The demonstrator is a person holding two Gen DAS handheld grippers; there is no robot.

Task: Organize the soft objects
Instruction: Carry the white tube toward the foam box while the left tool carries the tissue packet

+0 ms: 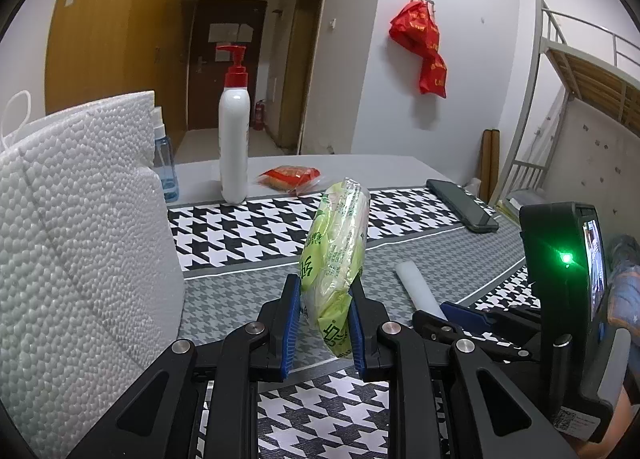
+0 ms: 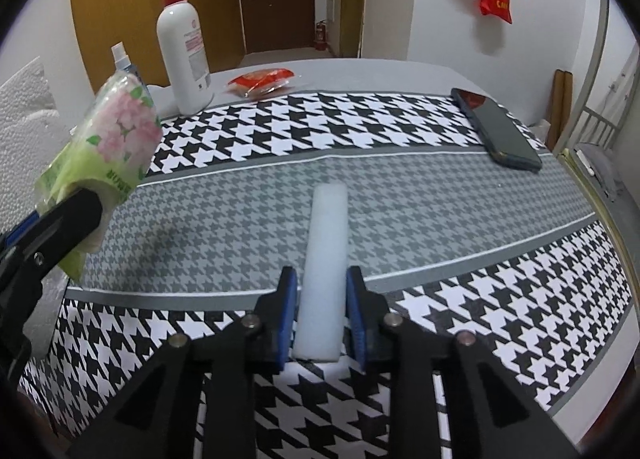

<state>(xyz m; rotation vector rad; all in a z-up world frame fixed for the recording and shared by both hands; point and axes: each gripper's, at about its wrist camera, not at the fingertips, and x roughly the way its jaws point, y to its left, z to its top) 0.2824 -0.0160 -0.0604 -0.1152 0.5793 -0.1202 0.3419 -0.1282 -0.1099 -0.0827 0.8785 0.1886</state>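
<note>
Evidently light and squashy, the tissue pack [image 1: 334, 259] sits clamped low in the left gripper [image 1: 325, 323], while the right gripper [image 2: 321, 317] brackets a white foam bar [image 2: 325, 259] pointing toward twelve o'clock, contact unclear.

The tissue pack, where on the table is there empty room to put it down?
The tissue pack could go on the grey band between the left gripper and the white foam stick, or between that stick and the phone. It is crowded at the far left: pump bottle, spray bottle, red packet, paper towel.
</note>
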